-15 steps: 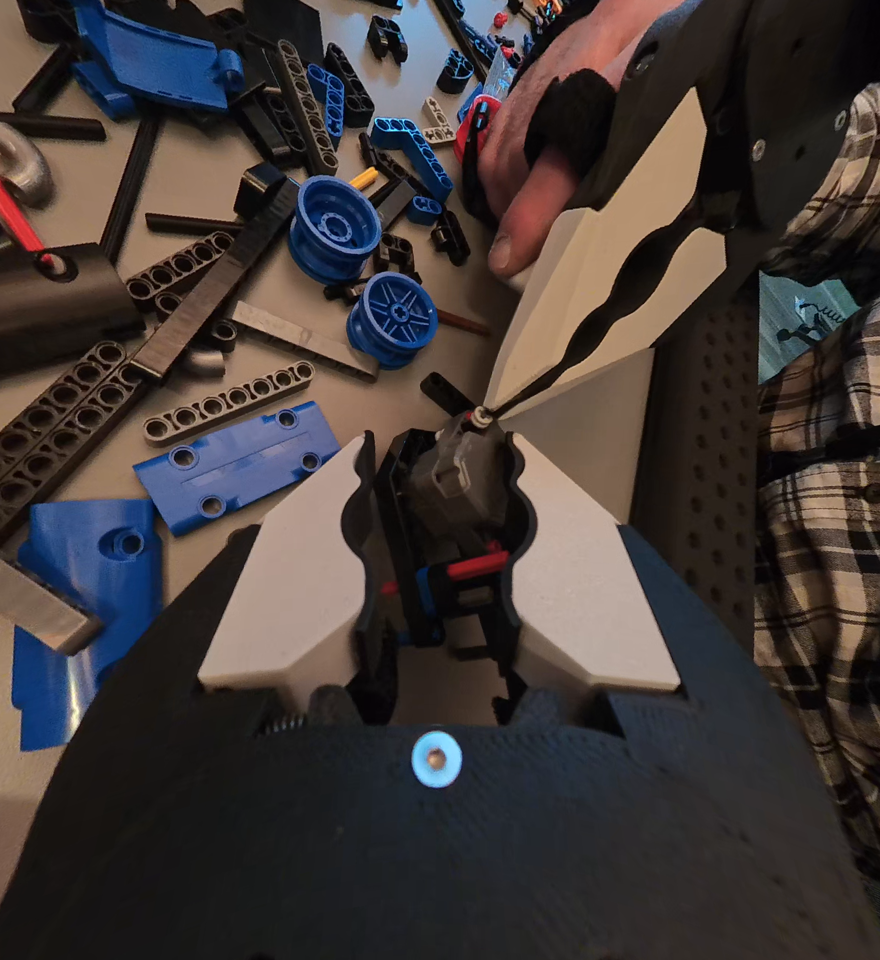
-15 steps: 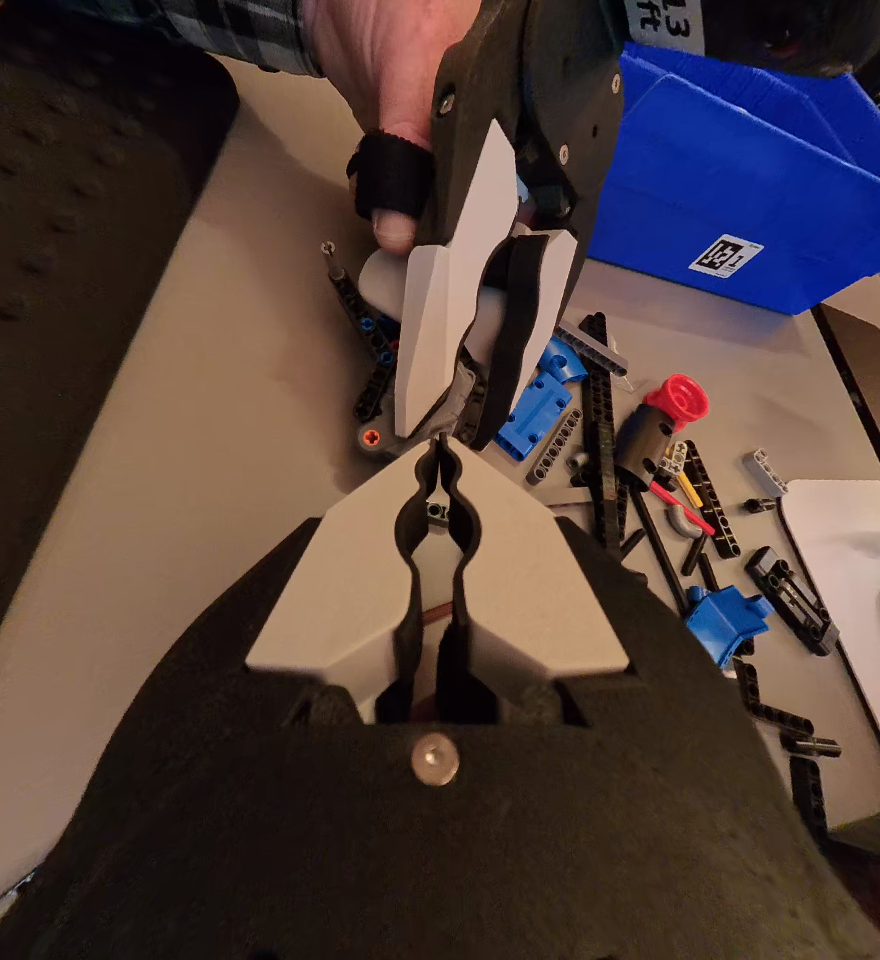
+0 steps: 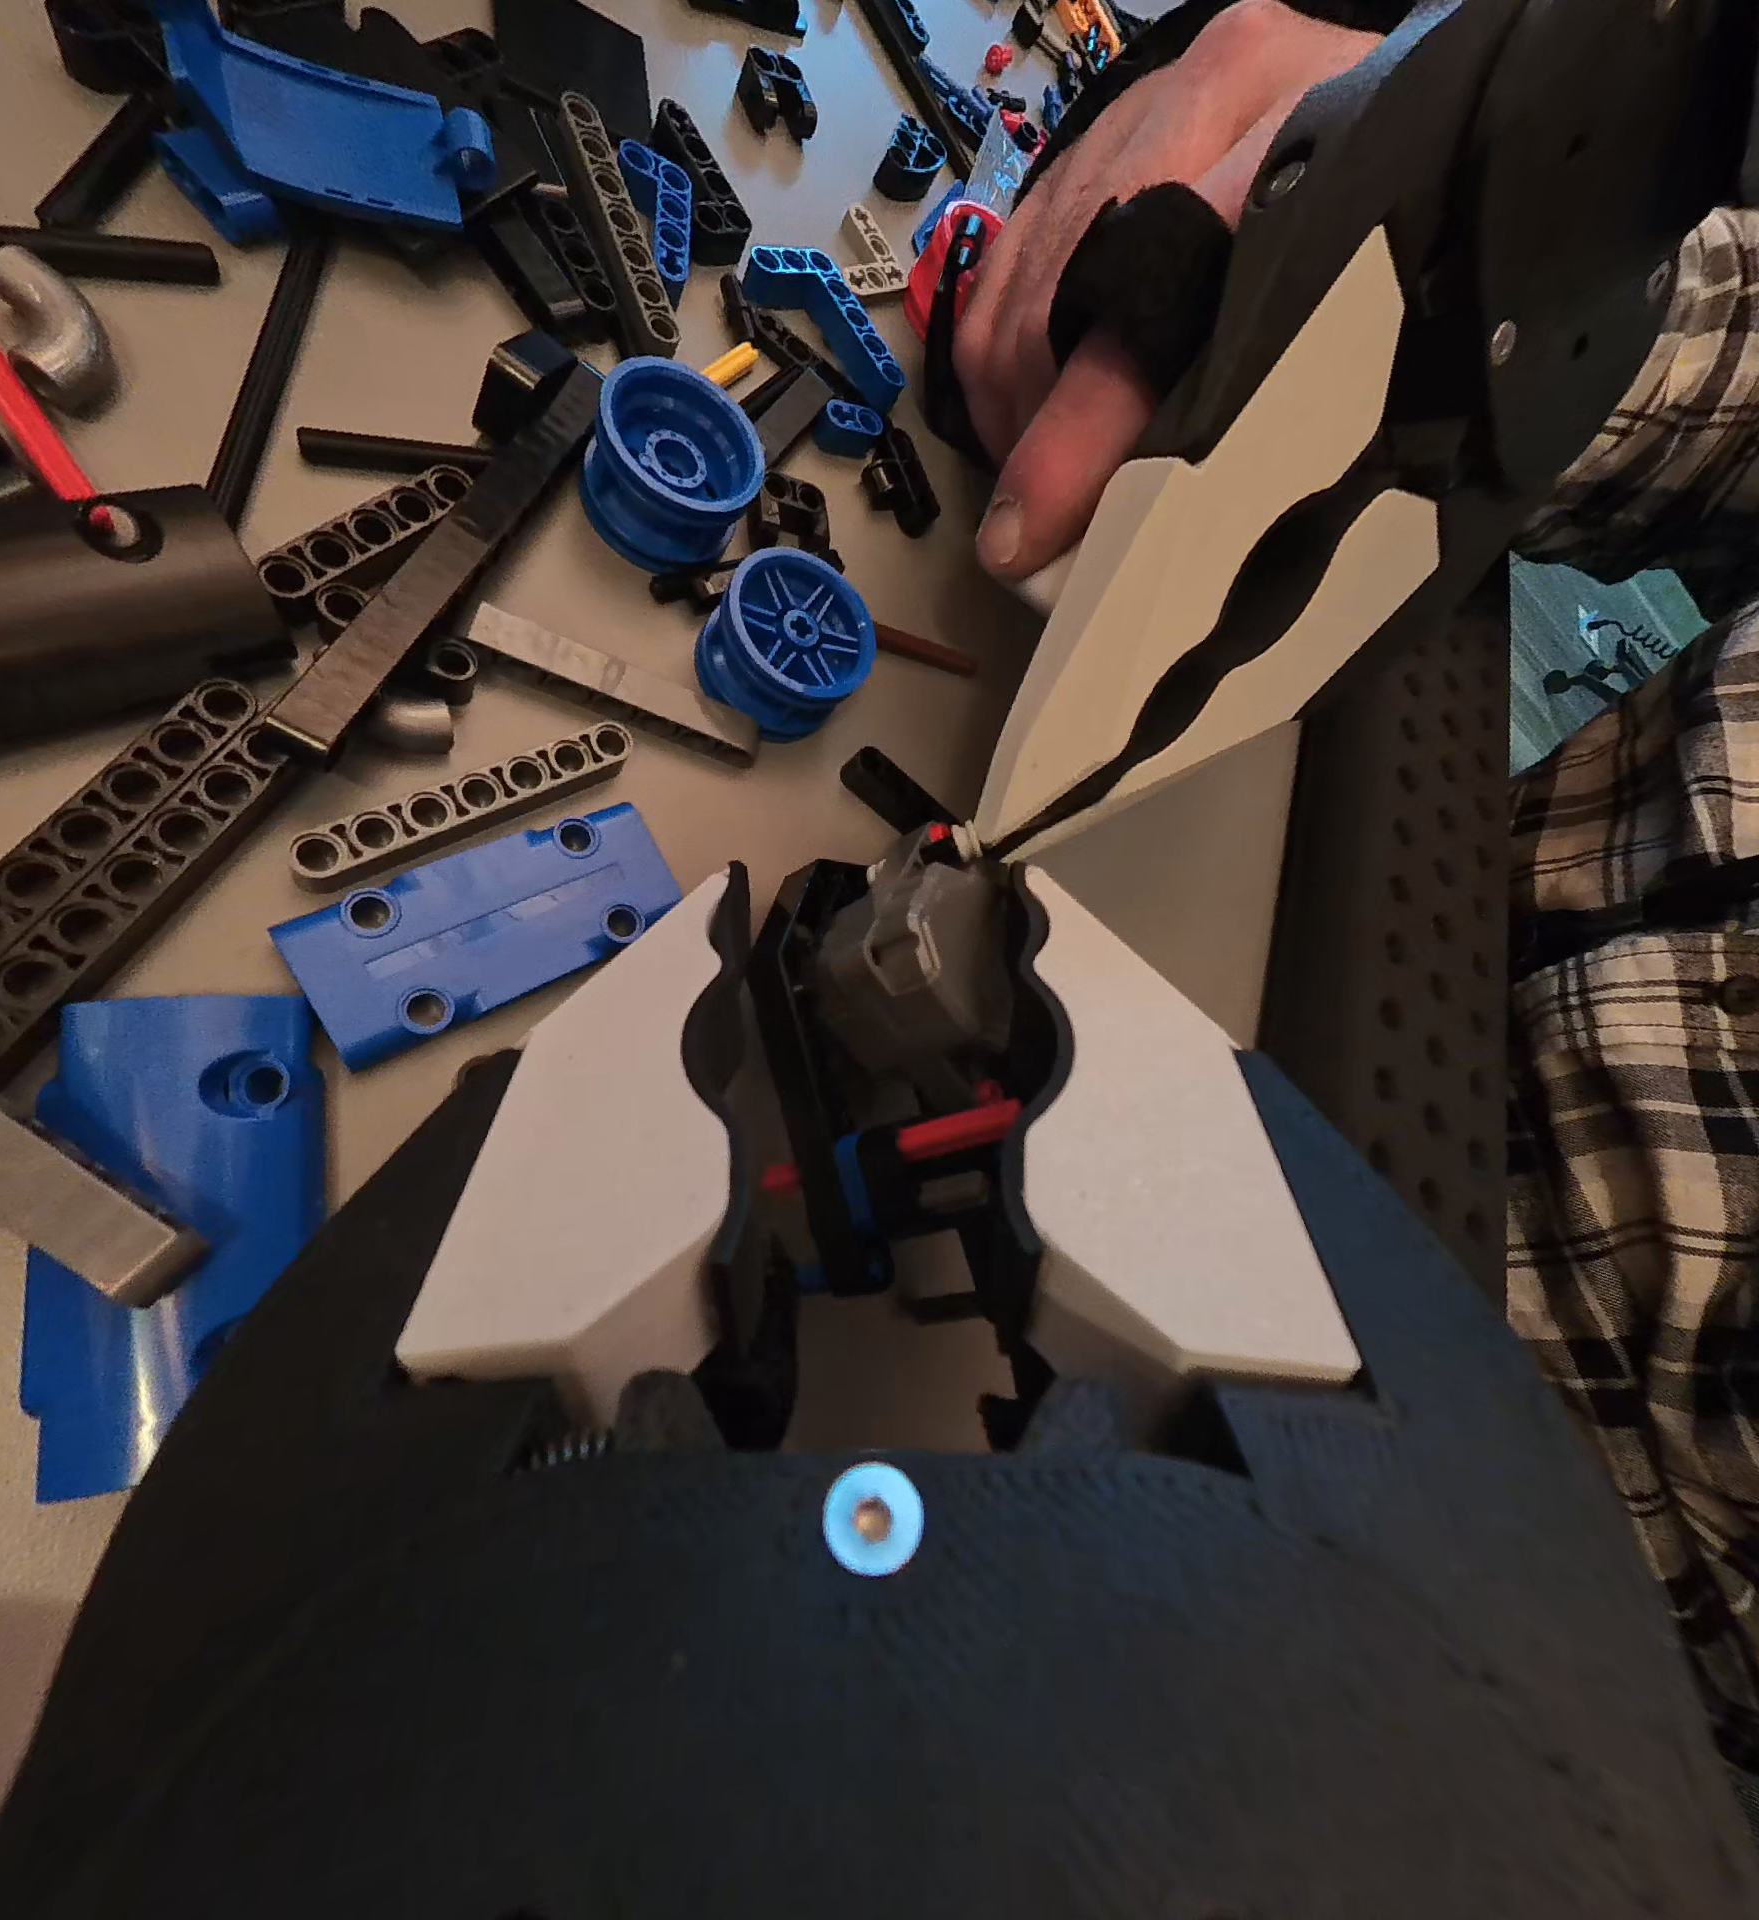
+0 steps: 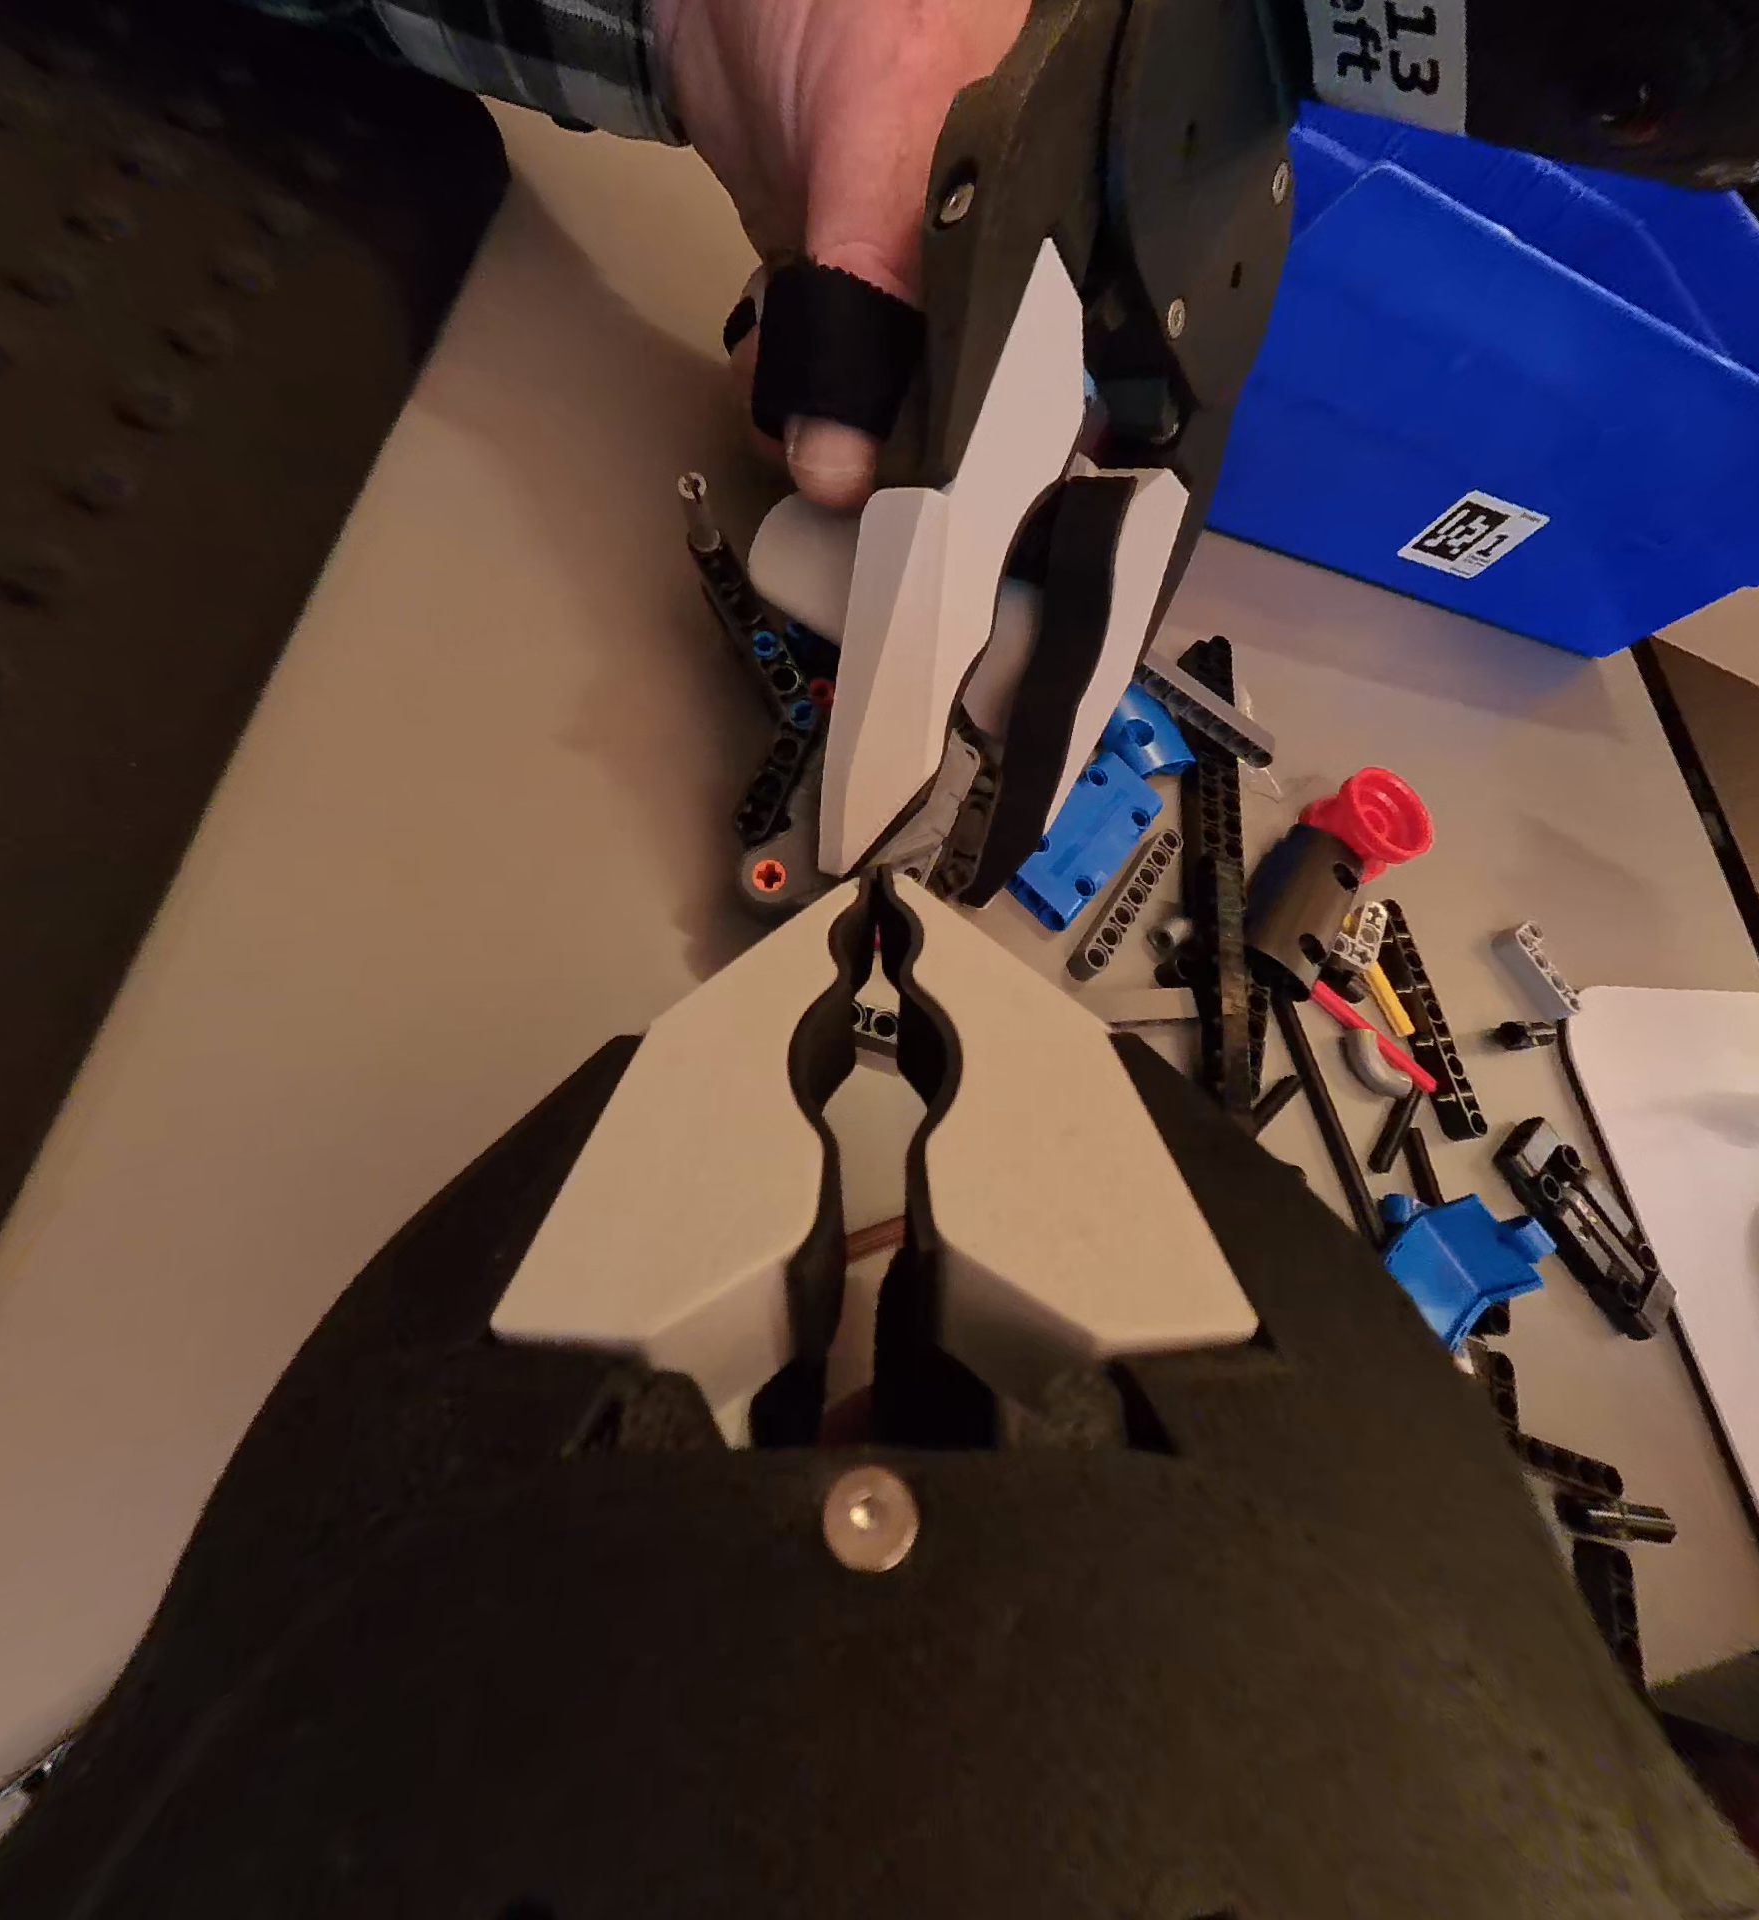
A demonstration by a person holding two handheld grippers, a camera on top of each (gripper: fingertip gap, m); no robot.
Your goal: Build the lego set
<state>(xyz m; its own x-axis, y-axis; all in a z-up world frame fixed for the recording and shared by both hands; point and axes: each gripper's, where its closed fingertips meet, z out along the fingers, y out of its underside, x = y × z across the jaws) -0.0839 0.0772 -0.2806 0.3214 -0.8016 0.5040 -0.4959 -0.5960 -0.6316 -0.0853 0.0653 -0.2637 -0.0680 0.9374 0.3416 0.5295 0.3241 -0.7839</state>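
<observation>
Left wrist view: the grey table [image 3: 1145,914] carries a wide scatter of loose pieces, and a person in a plaid shirt [image 3: 1685,1039] sits at its right edge. The left gripper [image 3: 880,904] has its fingers clamped on a half-built lego assembly [image 3: 896,1039] of black beams round a grey block (a short red pin shows lower down). The right gripper [image 3: 989,847] comes in from above right, its fingers pressed together on a small white-and-red pin [image 3: 963,836] at the top of that assembly. Beyond lie a flat blue panel [image 3: 480,930], two blue wheels [image 3: 781,649] and a grey holed beam [image 3: 459,805].

Right wrist view: a blue bin [image 4: 1540,384] stands at the far edge, with a red-and-black part [image 4: 1342,862] among the pieces right of the meeting grippers.
</observation>
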